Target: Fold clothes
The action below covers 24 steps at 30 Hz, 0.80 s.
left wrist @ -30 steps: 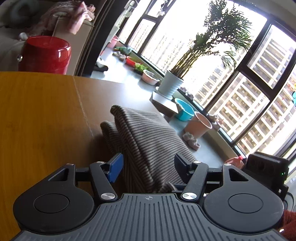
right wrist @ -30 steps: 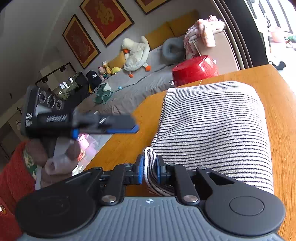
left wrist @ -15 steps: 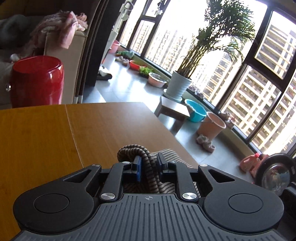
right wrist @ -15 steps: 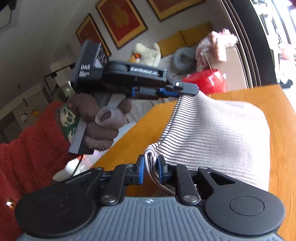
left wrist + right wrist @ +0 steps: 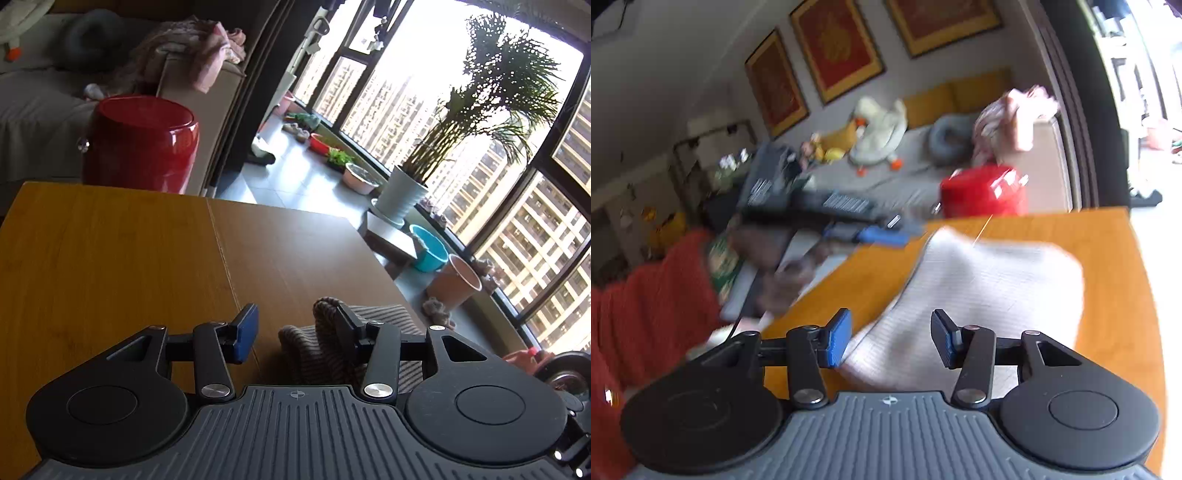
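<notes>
A striped knit garment (image 5: 997, 280) lies folded on the wooden table (image 5: 1115, 258). In the left wrist view its bunched edge (image 5: 321, 343) lies between the open jaws. My left gripper (image 5: 295, 328) is open, with the cloth resting by its right finger. My right gripper (image 5: 890, 338) is open and holds nothing, just above the near edge of the garment. The right wrist view is motion-blurred. The left gripper also shows there, blurred, at the garment's far left corner (image 5: 864, 232).
A red stool (image 5: 140, 144) stands beyond the table's far edge, with a sofa (image 5: 44, 96) behind it. Potted plants and basins (image 5: 428, 251) line the window on the right. The bare table (image 5: 110, 258) stretches ahead and left of the left gripper.
Both grippers were shut on the garment's edge half a second ago and have now opened, letting the cloth drop onto the table. The left gripper has dropped lower.
</notes>
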Each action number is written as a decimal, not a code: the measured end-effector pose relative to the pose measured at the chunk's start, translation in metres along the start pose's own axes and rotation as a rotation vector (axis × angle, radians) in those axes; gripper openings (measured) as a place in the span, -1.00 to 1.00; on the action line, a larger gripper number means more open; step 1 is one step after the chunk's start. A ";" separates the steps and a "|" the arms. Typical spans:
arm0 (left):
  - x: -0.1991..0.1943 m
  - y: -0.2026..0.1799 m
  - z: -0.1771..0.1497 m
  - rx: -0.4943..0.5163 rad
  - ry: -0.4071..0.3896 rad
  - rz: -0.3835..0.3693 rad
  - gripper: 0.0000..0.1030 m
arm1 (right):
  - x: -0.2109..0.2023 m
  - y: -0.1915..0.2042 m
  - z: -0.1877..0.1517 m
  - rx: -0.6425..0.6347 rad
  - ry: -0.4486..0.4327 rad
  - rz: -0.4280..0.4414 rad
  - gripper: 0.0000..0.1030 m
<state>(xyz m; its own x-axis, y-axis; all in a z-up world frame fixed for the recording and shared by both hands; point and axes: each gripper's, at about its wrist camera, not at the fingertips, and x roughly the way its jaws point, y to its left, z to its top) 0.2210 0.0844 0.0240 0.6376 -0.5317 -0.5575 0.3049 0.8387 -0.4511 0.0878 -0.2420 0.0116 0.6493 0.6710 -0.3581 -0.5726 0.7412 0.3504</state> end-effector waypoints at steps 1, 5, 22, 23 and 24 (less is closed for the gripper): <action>-0.001 -0.007 -0.005 0.012 0.008 -0.032 0.01 | 0.000 -0.006 0.010 -0.018 -0.015 -0.033 -0.08; -0.002 -0.041 -0.029 0.116 0.048 -0.136 0.13 | 0.026 -0.027 0.047 -0.133 0.021 -0.159 -0.28; 0.032 -0.035 -0.058 0.209 0.132 -0.028 0.62 | 0.084 -0.070 0.045 -0.126 0.152 -0.370 0.11; 0.029 -0.035 -0.056 0.202 0.124 -0.029 0.62 | 0.071 -0.073 0.044 -0.077 0.135 -0.351 0.18; 0.026 -0.034 -0.054 0.188 0.113 -0.035 0.59 | 0.058 -0.076 0.043 -0.028 0.117 -0.333 0.22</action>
<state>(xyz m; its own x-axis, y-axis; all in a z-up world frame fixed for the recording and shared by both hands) 0.1893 0.0355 -0.0126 0.5440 -0.5615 -0.6235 0.4588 0.8212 -0.3393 0.1905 -0.2605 0.0011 0.7418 0.3892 -0.5461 -0.3536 0.9190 0.1746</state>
